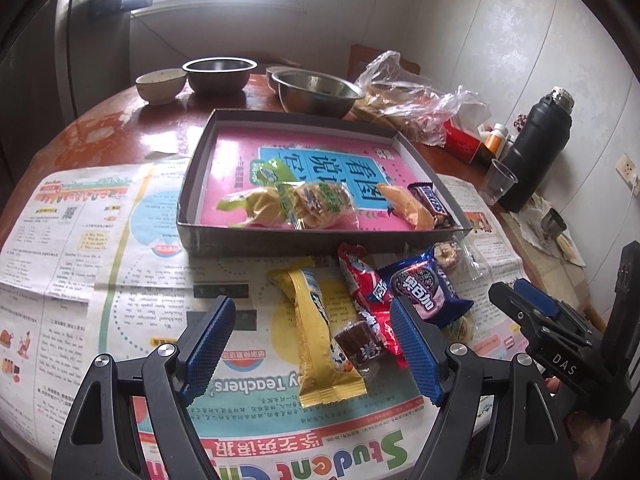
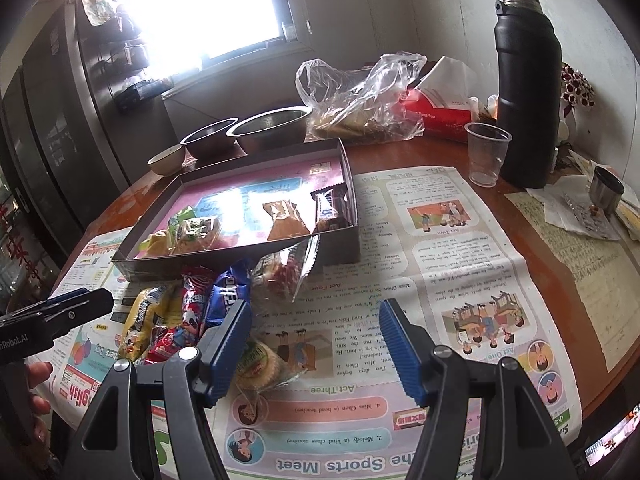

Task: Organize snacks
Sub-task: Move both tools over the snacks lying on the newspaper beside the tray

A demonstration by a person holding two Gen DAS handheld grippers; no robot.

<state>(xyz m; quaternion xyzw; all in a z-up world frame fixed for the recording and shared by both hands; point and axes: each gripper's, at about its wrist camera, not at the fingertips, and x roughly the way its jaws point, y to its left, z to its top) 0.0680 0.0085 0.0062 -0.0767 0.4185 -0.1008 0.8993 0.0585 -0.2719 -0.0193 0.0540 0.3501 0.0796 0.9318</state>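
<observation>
A round wooden table (image 1: 120, 120) is covered in front by a spread-out newspaper (image 1: 80, 260). At the far left edge sits a small ceramic bowl (image 1: 161, 85), with two steel bowls (image 1: 218, 74) to its right. In the middle, a shallow cardboard box (image 1: 192, 184) with a pink printed lining rests on the newspaper. It already holds a green-and-yellow packet (image 1: 276, 196) towards its near left, and an orange packet (image 1: 404, 206) next to a brown chocolate bar (image 1: 430, 202) in its near right corner.

In front of the box, loose snacks lie on the newspaper: a long yellow wrapper (image 1: 320, 340), then a red wrapper (image 1: 366, 300), then a blue cookie packet (image 1: 424, 288), with a small dark candy (image 1: 360, 346) resting on the first two.

The left gripper (image 1: 312, 348) hovers over these snacks, its blue-padded jaws spread apart with nothing between the pads. To its right, the right gripper (image 2: 316, 352) also stands open and empty above the newspaper, with a round cracker pack (image 2: 258, 364) in clear wrap just beside its left finger.

Further right at the back are a crumpled plastic bag (image 2: 360, 92), a red tissue box (image 2: 436, 114), a clear plastic cup (image 2: 486, 152) and a tall black flask (image 2: 526, 92).
</observation>
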